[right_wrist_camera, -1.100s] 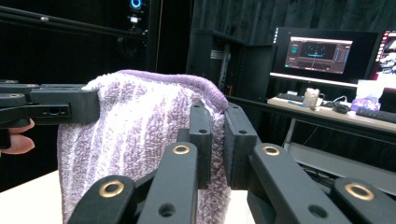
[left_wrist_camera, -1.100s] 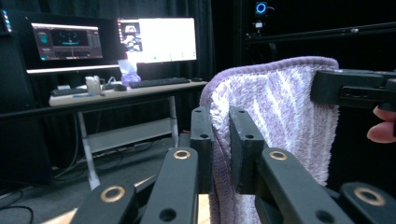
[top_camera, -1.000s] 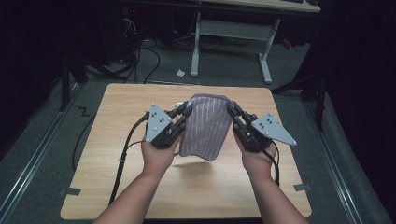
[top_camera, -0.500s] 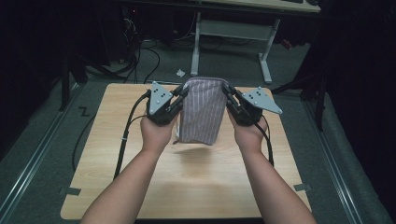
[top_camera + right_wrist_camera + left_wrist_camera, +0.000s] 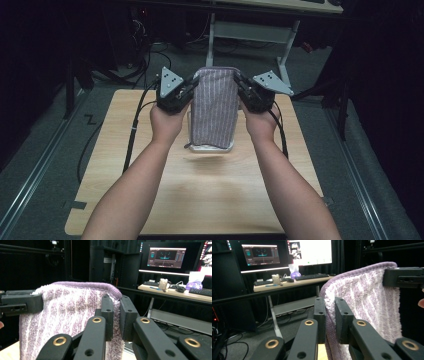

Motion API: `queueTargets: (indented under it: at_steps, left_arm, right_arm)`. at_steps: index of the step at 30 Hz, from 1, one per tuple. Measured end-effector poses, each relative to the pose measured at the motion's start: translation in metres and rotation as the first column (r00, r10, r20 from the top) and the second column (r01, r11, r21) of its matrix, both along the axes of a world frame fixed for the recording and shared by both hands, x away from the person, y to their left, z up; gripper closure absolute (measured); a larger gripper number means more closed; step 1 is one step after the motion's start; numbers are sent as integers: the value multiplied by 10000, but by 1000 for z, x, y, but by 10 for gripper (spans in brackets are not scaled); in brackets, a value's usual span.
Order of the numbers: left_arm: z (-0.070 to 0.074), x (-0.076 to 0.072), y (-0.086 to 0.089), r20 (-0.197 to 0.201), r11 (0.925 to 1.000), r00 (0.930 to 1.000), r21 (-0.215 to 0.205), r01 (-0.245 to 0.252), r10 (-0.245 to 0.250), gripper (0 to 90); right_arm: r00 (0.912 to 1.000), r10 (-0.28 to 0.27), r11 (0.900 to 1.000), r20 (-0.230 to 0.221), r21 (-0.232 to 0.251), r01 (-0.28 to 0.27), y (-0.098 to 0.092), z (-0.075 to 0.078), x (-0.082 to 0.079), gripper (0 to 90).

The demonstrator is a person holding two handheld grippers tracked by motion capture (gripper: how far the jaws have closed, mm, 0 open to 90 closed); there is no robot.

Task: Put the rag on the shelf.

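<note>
Raised farther since earlier, towel (image 5: 214,107) hangs clamped between left gripper (image 5: 186,93) and right gripper (image 5: 240,89); uneven pulling could slip a corner.

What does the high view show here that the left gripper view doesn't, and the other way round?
High view alone: the wooden table, both forearms, and the towel's lower edge hanging just above the tabletop. Left gripper view alone: the left gripper with its fingers clamping the towel's edge, plus a desk with lit monitors behind. Both: the purple striped towel held up between the two grippers, including the right gripper.
</note>
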State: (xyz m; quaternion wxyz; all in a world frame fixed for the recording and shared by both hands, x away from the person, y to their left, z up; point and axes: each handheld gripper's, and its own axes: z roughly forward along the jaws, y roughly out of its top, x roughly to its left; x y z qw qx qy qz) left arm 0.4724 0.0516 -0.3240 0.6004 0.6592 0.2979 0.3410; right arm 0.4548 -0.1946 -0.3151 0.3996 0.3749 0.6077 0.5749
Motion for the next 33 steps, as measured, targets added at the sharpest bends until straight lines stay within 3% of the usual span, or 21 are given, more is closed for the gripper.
queueTargets:
  at_steps: [3,5,8,11,13,15,16,18,20,21,23,24,28,30,33]
  left_arm:
    - [0,12,-1,-274,9998,9995,86,-153,155,810]
    - [1,20,-1,-558,9999,9984,-104,-121,115,808]
    - [1,23,-1,-607,9997,9979,-136,-215,206,808]
    - [-1,30,-3,-637,9995,9975,103,-299,305,805]
    - [-2,37,-4,-598,9987,9972,301,-422,439,798]
    - [-3,43,-6,-822,9979,9953,425,-479,513,797]
    - [-6,47,-9,-961,9962,9936,688,-529,594,797]
    - [-10,51,-10,-1079,9947,9919,845,-581,671,797]
    - [-16,56,-11,-1460,9933,9864,980,-616,756,797]
    - [-22,59,-11,-1598,9923,9835,1030,-694,854,797]
    - [-33,63,-10,-1917,9921,9772,1029,-721,909,797]
    - [-37,65,-10,-2073,9923,9741,1025,-701,903,795]
    - [-51,68,-9,-2549,9937,9633,930,-623,842,777]
    - [-53,68,-11,-2522,9926,9634,1014,-674,911,729]
    - [-49,68,-10,-2564,9969,9643,585,-525,659,645]
  right_arm:
    - [9999,4,10000,-142,0,-4,1,-1,8,838]
    - [9994,14,10000,-356,84,-11,1,-1,17,837]
    - [9990,24,9999,-451,136,-18,0,1,22,837]
    - [9985,-43,10000,-537,-74,39,0,1,29,837]
    - [9973,-58,10000,-736,52,62,-1,-1,36,829]
    - [9957,-215,9997,-904,-162,202,-2,-7,46,830]
    - [9936,-395,9980,-1060,-525,340,-1,-13,52,834]
    - [9924,-448,9974,-1149,-605,380,-1,-15,55,836]
    - [9892,-495,9959,-1381,-819,384,0,-21,60,838]
    - [9807,-423,9948,-1910,-995,236,1,-30,66,841]
    - [9771,-378,9945,-2096,-1037,163,2,-33,69,841]
    - [9677,-353,9931,-2496,-1174,60,2,-41,74,839]
    - [9620,-433,9912,-2695,-1324,75,4,-49,77,837]
    - [9580,-657,9891,-2790,-1452,255,5,-52,79,807]
    - [9499,-736,9919,-3036,-1208,383,4,-54,80,681]
